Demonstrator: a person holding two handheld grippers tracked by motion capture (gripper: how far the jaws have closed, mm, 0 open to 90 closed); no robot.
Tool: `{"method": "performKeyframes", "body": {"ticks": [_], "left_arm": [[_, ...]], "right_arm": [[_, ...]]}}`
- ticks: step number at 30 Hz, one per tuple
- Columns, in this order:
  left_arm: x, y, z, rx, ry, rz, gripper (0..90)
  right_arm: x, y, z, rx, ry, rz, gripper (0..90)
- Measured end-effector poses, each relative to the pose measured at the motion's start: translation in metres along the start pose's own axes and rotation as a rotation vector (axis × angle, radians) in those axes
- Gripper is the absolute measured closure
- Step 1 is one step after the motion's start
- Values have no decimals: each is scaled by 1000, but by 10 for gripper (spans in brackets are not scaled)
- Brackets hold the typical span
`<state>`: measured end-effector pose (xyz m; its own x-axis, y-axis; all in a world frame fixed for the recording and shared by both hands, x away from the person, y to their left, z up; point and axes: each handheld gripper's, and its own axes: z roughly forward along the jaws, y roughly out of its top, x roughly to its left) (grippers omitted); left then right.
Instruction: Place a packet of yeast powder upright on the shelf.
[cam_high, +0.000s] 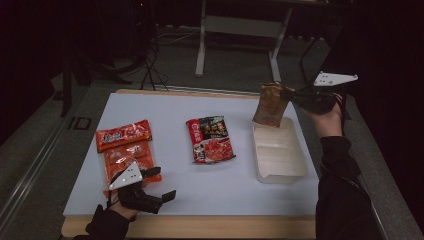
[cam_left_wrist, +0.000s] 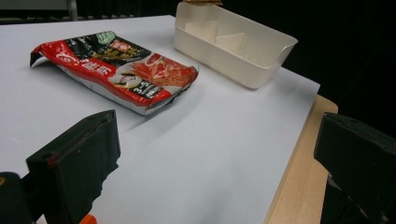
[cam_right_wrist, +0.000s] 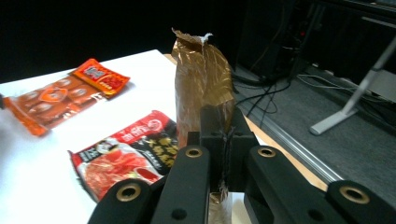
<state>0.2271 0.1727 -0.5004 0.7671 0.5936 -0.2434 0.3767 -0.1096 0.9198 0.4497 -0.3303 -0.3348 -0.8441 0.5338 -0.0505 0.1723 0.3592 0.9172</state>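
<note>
Right hand-held gripper (cam_high: 292, 96) clenched on brown foil pouch (cam_high: 270, 104), hanging over white tray's (cam_high: 280, 172) far end (not dropped yet). Left hand-held gripper (cam_high: 167, 196) released, idle. Two packets left on worktop (cam_high: 170, 105).

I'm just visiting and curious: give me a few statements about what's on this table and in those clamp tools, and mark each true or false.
1. The right gripper pinches a brown packet. True.
2. The white tray is full of packets. False: nothing lies inside it.
3. The left gripper stands open, holding nothing. True.
4. The red and black packet lies inside the tray. False: it lies flat on the white sheet, left of the tray.
5. The orange packet lies near the left gripper. True.
</note>
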Motion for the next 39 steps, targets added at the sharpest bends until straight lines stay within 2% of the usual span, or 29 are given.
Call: {"method": "performKeyframes", "body": {"ticks": [2,8,10,12,19,22,27,35,39], "left_arm": [[0,-1,0,10,1,2,8],[2,-2,1,17,7,2,8],[1,-2,2,17,2,0,8],[1,-2,1,12,-4,-3,8],[3,-3,0,6,-6,-13,8],[3,-3,0,7,-8,-15,8],[3,-4,1,10,-11,-20,9],[4,-4,1,10,-11,-22,8],[4,-4,0,10,-11,-24,8]], "right_arm": [[-5,-4,0,-12,2,17,892],[-15,-13,3,-2,-41,-13,892],[-18,-16,5,3,-41,-8,892],[-21,-20,8,18,-43,8,892],[-26,-34,16,62,-82,6,892],[-27,-39,18,59,-85,17,891],[-26,-42,25,50,-55,30,890],[-23,-50,39,104,-33,44,878],[-23,-56,43,112,-49,92,865]]}}
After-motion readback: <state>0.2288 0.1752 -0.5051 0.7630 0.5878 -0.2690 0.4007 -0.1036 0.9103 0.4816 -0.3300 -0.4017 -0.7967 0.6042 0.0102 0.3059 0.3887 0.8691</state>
